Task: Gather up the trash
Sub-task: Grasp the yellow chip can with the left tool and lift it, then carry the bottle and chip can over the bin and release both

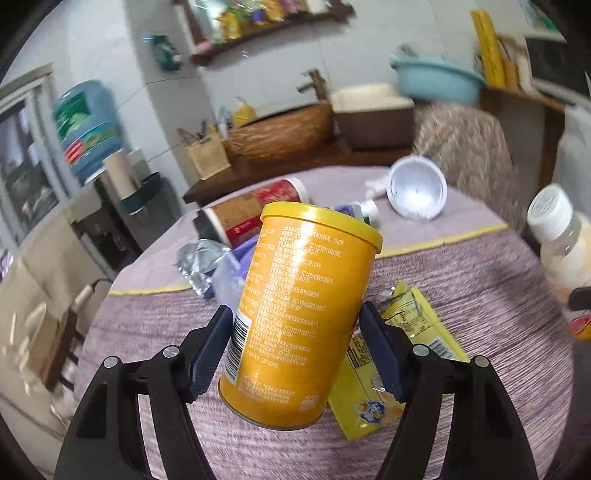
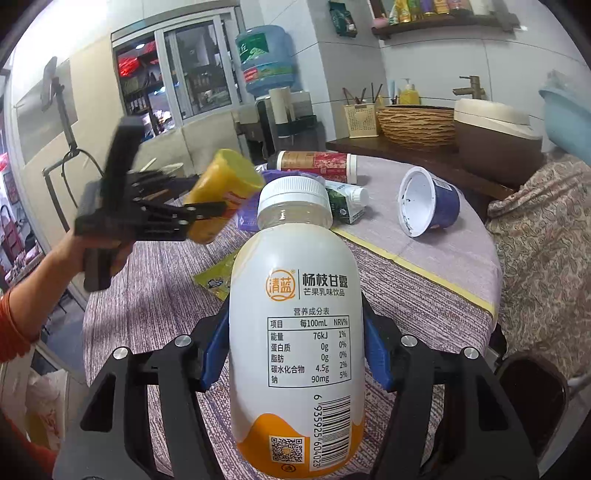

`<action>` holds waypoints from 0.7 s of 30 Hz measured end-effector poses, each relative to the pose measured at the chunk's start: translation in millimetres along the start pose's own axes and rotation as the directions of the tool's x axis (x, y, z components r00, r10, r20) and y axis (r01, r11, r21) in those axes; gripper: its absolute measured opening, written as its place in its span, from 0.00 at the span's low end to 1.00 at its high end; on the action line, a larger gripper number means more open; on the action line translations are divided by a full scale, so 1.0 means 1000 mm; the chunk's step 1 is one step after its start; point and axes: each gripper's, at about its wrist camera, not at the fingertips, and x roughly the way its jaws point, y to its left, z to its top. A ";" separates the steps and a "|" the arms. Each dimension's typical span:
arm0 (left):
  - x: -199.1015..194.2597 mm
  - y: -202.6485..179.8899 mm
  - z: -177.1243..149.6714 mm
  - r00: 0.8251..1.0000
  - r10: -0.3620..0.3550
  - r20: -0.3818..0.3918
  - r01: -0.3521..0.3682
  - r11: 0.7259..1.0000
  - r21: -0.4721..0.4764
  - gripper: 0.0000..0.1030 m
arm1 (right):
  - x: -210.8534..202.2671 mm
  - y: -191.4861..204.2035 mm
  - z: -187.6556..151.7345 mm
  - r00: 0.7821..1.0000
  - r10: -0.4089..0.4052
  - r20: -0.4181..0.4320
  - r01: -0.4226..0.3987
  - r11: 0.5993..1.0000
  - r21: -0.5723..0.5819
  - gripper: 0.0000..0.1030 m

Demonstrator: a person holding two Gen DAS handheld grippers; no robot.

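Yellow can (image 1: 299, 314) clamped mid-body in left tongs (image 1: 295, 350) above table (image 1: 498, 302); white bottle (image 2: 295, 332) clamped in right tongs (image 2: 295, 350); likely light, rigid, slippery.

White tiled wall (image 2: 436, 62), wooden shelf (image 2: 443, 22), glazed window (image 2: 192, 74), perhaps shopfront.

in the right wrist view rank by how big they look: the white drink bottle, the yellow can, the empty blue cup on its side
1. white drink bottle, largest, though nearest the camera
2. yellow can and empty blue cup look alike; not ranked
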 end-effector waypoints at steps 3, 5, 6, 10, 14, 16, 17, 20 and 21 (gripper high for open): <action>-0.025 0.004 -0.010 0.998 0.016 0.061 -0.009 0.993 -0.114 0.68 | -0.007 0.004 -0.006 0.999 -0.021 0.035 0.020 1.000 0.008 0.60; -0.037 0.002 -0.013 0.995 0.028 0.101 -0.013 0.989 -0.144 0.68 | -0.011 0.006 -0.009 0.998 -0.033 0.050 0.033 0.999 0.012 0.60; -0.045 -0.002 -0.014 0.991 0.041 0.127 -0.021 0.988 -0.151 0.68 | -0.013 0.006 -0.011 0.998 -0.035 0.058 0.034 0.999 0.020 0.60; -0.068 -0.017 -0.016 0.980 0.033 0.196 0.007 0.980 -0.201 0.68 | -0.019 0.006 -0.018 0.996 -0.053 0.076 0.050 0.998 0.044 0.60; -0.078 -0.037 -0.014 0.975 0.006 0.224 0.043 0.976 -0.215 0.68 | -0.023 0.002 -0.026 0.995 -0.054 0.087 0.047 0.996 0.078 0.60; -0.083 -0.044 -0.012 0.969 -0.034 0.245 0.096 0.964 -0.246 0.68 | -0.025 -0.001 -0.030 0.994 -0.065 0.091 0.057 0.994 0.092 0.60; -0.085 -0.049 -0.012 0.965 -0.055 0.257 0.122 0.959 -0.255 0.68 | -0.026 -0.003 -0.032 0.993 -0.066 0.093 0.056 0.993 0.102 0.60; -0.083 -0.074 -0.004 0.958 -0.081 0.275 0.145 0.964 -0.223 0.68 | -0.035 -0.010 -0.038 0.991 -0.081 0.107 0.066 0.989 0.133 0.60; -0.081 -0.081 -0.002 0.957 -0.095 0.275 0.157 0.964 -0.214 0.67 | -0.037 -0.012 -0.039 0.990 -0.086 0.109 0.070 0.988 0.141 0.60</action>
